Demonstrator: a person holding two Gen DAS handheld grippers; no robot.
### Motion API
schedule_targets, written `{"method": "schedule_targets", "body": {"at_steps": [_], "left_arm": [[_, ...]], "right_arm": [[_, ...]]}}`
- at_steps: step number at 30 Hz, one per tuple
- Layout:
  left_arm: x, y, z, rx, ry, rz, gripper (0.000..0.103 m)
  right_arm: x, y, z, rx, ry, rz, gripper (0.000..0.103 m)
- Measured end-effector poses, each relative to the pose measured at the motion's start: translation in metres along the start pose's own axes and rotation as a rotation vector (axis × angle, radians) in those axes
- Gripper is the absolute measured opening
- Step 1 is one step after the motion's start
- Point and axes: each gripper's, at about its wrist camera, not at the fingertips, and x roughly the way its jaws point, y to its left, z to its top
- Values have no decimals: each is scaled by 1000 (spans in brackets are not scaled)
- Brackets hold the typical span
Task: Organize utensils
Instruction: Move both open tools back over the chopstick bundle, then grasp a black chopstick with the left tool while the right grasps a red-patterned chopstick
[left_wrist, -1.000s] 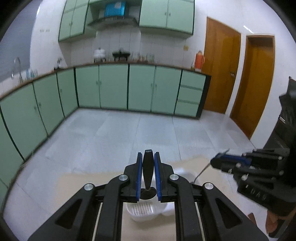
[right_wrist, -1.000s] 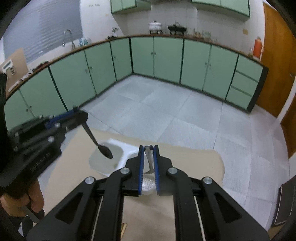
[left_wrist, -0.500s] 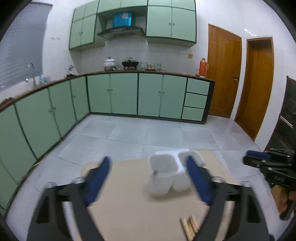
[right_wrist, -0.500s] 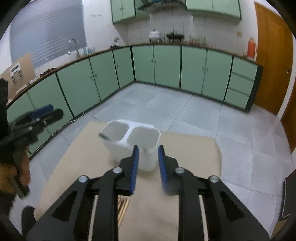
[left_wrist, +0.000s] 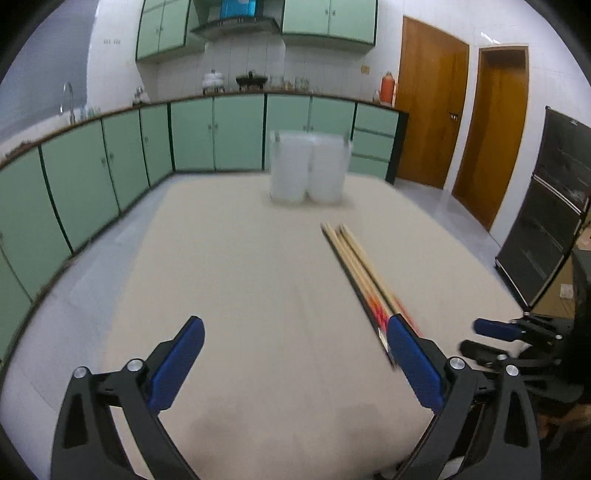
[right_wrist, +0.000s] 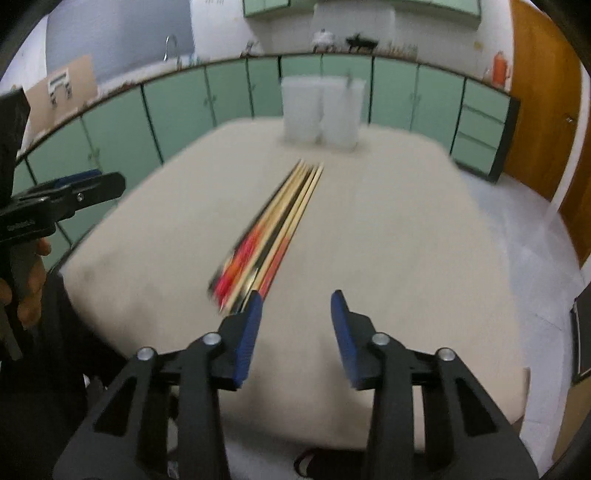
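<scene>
A white two-cup utensil holder (left_wrist: 309, 168) stands at the far end of the beige table (left_wrist: 240, 295), with utensil handles poking above its rim; it also shows in the right wrist view (right_wrist: 320, 110). A bundle of wooden chopsticks with red ends (left_wrist: 364, 275) lies on the table; in the right wrist view the chopsticks (right_wrist: 275, 221) run toward the holder. My left gripper (left_wrist: 295, 354) is open and empty, low over the near table edge. My right gripper (right_wrist: 297, 325) is open and empty just behind the chopsticks' red ends.
Green kitchen cabinets (left_wrist: 221, 136) line the far and left walls. Wooden doors (left_wrist: 432, 107) stand at the right, with a black appliance (left_wrist: 550, 206) beside them. The other gripper shows at the right edge of the left wrist view (left_wrist: 517, 332).
Both grippers let go of their utensils into the holder, opened wide, and drew back and down to the near side of the table. The chopsticks have come into view.
</scene>
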Motion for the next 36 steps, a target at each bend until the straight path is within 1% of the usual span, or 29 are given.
{"method": "schedule_targets", "body": {"at_steps": [2, 5, 9, 11, 12, 13, 17, 20, 25, 27, 30, 33, 36], "left_arm": [[5, 2, -16, -24, 20, -4, 94], [8, 3, -24, -36, 27, 10, 92], [9, 7, -21, -48, 28, 6, 91], [12, 5, -21, -32, 36, 0, 91], [14, 4, -22, -26, 41, -6, 91], [17, 0, -23, -15, 52, -21, 91], [29, -19, -27, 37, 79, -35, 90], [41, -32, -27, 63, 97, -50, 90], [61, -50, -27, 134, 116, -43, 90], [66, -54, -28, 150, 124, -28, 88], [69, -53, -31, 145, 127, -18, 88], [67, -49, -32, 133, 126, 10, 88], [64, -42, -31, 108, 137, 3, 88]], "right_arm": [[8, 9, -6, -27, 10, 1, 35], [16, 19, -1, -63, -7, -5, 34], [26, 26, 3, -84, -28, -4, 28], [29, 24, 6, -89, -38, -8, 24], [30, 20, 7, -82, -39, -10, 20], [30, 15, 7, -68, -38, -9, 19], [27, -6, 8, -31, -39, -31, 19], [25, -15, 7, -18, -34, -19, 20], [24, -24, 5, -1, -35, -17, 22], [25, -26, 5, 6, -35, -12, 22], [25, -25, 4, 3, -37, -13, 22], [25, -26, 4, 10, -39, -14, 24], [24, -25, 4, 11, -40, -16, 25]]}}
